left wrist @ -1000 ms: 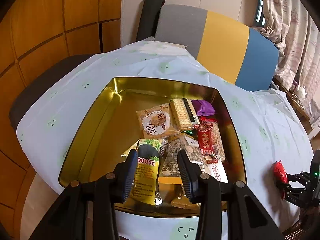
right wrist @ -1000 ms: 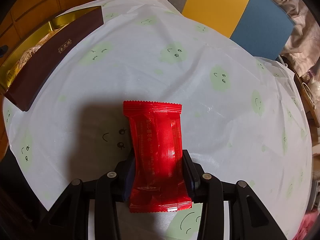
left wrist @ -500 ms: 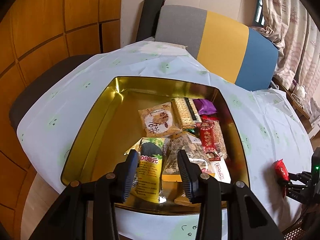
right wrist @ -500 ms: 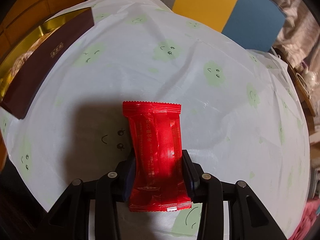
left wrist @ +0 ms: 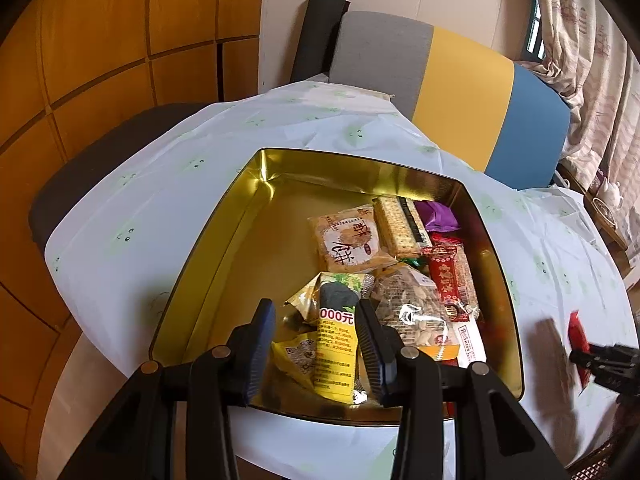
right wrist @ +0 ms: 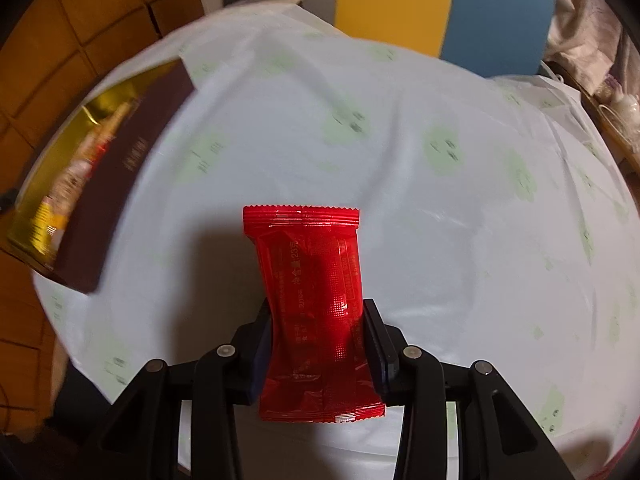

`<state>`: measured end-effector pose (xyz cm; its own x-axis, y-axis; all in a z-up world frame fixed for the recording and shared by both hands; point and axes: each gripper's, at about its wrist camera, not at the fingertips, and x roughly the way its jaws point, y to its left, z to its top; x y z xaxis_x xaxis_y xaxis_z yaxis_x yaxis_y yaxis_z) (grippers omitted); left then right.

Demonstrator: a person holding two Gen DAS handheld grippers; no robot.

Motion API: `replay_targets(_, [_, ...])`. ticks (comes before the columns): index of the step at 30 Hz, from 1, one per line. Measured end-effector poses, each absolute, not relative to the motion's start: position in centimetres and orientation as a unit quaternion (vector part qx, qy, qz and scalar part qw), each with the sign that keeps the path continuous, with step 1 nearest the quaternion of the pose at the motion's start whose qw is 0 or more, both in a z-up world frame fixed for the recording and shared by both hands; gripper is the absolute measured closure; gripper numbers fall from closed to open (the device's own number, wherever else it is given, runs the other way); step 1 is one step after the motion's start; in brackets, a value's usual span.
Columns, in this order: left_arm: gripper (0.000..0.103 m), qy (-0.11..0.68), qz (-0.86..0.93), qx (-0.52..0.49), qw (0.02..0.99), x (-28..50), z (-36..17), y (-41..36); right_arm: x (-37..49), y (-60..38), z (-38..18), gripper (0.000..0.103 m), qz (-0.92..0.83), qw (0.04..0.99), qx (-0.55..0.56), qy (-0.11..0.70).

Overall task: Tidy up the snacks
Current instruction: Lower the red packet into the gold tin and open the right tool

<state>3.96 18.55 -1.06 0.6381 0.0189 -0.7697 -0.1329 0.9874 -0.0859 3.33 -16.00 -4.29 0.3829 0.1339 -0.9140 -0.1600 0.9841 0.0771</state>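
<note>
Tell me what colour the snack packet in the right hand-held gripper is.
Bright red, with small printed text on its wrapper; the snack packet shows best in the right wrist view.

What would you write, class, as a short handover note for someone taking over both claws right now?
Right claw: shut on the red snack packet, held above the tablecloth.
Left claw: open, empty, above the gold tin.
Done: several snacks lie in the tin, among them a round biscuit pack and a yellow packet.
Left: put the red packet in the tin.
</note>
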Motion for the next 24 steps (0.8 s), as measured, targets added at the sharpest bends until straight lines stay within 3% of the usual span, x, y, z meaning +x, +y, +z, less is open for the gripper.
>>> replay_targets(13, [0.061, 0.415, 0.045, -0.069, 0.906, 3.5, -0.6, 19.3, 6.3, -0.1, 4.3, 0.062, 0.255, 0.852, -0.051, 0.454])
replay_targets(24, [0.061, 0.423, 0.047, -0.073, 0.902, 4.0, -1.4, 20.2, 11.0, 8.1, -0.5, 0.061, 0.268, 0.824, -0.079, 0.493])
